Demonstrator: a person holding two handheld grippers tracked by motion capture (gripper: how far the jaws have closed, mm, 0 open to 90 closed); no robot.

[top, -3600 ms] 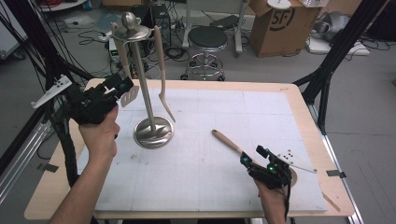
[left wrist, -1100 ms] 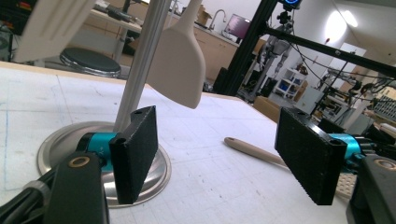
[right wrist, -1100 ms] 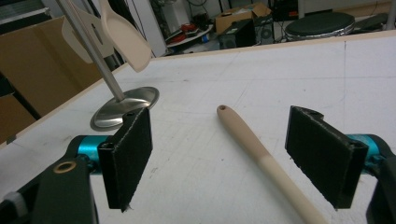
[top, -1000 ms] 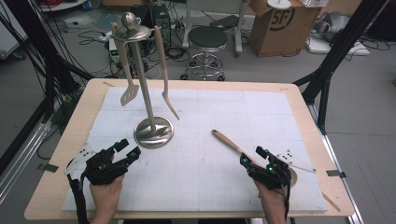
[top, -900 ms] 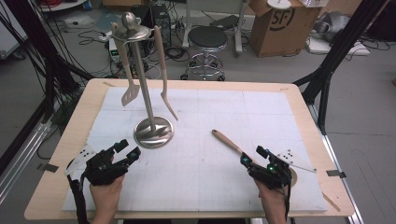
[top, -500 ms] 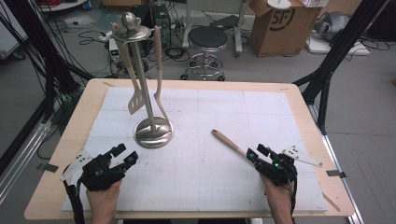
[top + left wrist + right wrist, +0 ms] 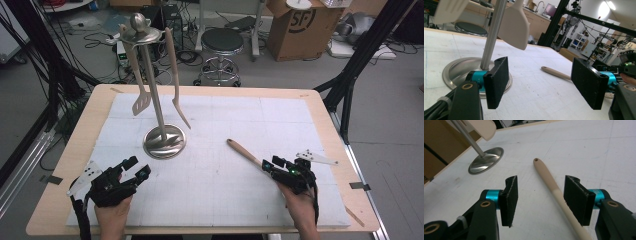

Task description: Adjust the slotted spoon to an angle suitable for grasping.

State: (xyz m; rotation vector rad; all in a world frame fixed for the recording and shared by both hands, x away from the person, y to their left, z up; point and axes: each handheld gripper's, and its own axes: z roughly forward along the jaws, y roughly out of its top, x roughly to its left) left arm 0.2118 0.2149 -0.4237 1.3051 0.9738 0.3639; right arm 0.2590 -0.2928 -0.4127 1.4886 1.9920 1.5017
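A steel utensil stand [image 7: 164,141] rises at the table's back left. From its top hang a slotted spatula [image 7: 141,102] and a second pale utensil [image 7: 177,107]. A wooden-handled utensil [image 7: 245,152] lies on the white mat at the right. My right gripper [image 7: 272,164] is at its near end. Its jaws have just been closing and stand on either side of the handle [image 7: 546,176], and the pads are not pressing it. My left gripper [image 7: 138,166] rests at the front left, open and with nothing between its jaws, and faces the stand base [image 7: 459,68].
A white grid mat [image 7: 220,190] covers most of the wooden table [image 7: 85,135]. Black frame posts stand at both sides. A stool [image 7: 222,42] and a cardboard box [image 7: 295,25] are on the floor behind the table.
My left hand has come down from the stand to the front left of the table. The two hanging utensils have swung. The right gripper's jaws have narrowed around the wooden handle.
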